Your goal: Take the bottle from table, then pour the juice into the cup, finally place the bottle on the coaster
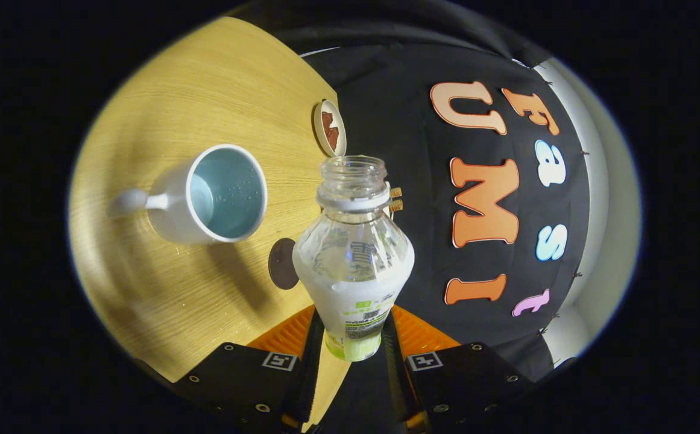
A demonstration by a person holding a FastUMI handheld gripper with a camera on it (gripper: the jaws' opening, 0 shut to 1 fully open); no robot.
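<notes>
I have the hand-held gripper (pixel 353 337) clamped with both fingers on the open, capless bottle (pixel 353 259), held above the wooden bench (pixel 205 90), with the white cup (pixel 211 196) beyond it and a dark round coaster (pixel 281 264) just beside the bottle.

Bottle (pixel 353 253): clear, white liquid, green-white label. Cup (pixel 214 196): white outside, pale blue inside. Coaster (pixel 281 263): dark brown. Table (pixel 205 90): light woodgrain.

A recording booth: a black cloth wall (pixel 410 199) closes in a small wooden table (pixel 205 96).
</notes>
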